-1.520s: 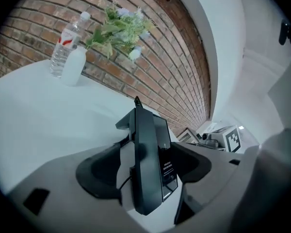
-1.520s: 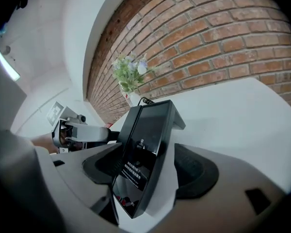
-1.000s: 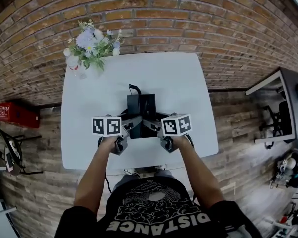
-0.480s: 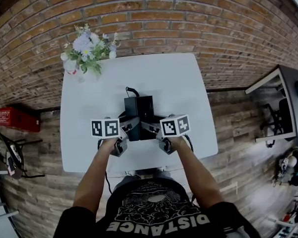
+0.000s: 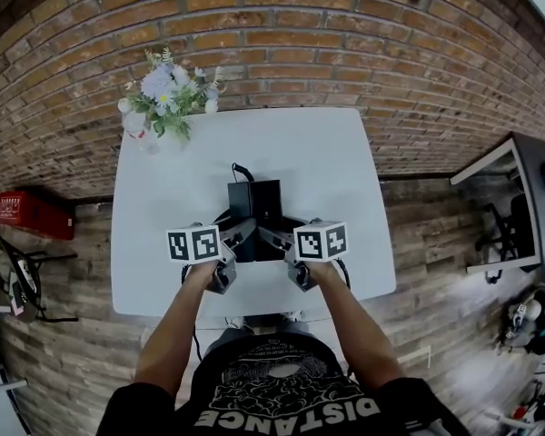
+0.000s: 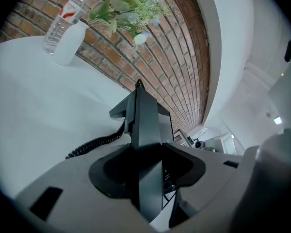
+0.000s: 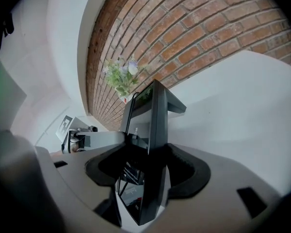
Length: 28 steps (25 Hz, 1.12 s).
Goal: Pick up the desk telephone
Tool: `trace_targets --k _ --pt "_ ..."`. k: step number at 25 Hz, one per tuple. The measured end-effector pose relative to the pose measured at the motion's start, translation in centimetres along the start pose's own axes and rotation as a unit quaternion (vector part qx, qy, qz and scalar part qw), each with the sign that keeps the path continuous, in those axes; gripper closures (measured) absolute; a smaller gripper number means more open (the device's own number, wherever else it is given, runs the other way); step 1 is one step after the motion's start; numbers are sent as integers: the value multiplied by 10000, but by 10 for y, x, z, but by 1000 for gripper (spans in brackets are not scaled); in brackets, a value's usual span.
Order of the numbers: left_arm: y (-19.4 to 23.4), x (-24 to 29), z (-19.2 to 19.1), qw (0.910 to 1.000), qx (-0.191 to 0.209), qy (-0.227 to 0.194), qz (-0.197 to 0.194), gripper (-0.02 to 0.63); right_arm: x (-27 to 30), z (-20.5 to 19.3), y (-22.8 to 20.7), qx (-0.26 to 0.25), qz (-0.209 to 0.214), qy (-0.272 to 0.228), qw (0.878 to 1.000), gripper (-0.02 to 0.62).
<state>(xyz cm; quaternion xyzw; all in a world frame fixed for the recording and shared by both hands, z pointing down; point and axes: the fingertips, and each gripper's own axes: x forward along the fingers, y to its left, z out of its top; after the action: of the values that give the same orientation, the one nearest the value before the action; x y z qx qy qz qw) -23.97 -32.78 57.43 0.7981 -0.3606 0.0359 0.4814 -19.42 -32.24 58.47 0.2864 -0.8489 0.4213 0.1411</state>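
From the head view the near half of the desk telephone point(image 5: 256, 207) is hidden behind the two grippers' marker cubes, and whether its base touches the white table point(image 5: 345, 171) cannot be told. It sits mid-table, well apart from the flowers point(image 5: 168, 94) at the far left corner. The left gripper point(image 5: 240, 238) is clamped on the phone's left edge (the coiled cord point(image 6: 94, 144) trails beside it). The right gripper point(image 5: 274, 237) pinches the right edge, jaws tight on the black casing.
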Motion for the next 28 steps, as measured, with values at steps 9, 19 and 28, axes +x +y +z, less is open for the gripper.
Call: trace_targets --k 9,19,28 --pt "-42 -19 43 9966 571 -586 -21 405 -24 50 32 -596 83 -511 9969 336" --pt "-102 -50 100 9830 1299 -1297 -81 405 -58 113 81 -1337 267 -1080 9848 336" --pt "-152 -79 138 9665 1865 -1754 -174 405 -87 155 124 -1849 372 -1580 9693 335"
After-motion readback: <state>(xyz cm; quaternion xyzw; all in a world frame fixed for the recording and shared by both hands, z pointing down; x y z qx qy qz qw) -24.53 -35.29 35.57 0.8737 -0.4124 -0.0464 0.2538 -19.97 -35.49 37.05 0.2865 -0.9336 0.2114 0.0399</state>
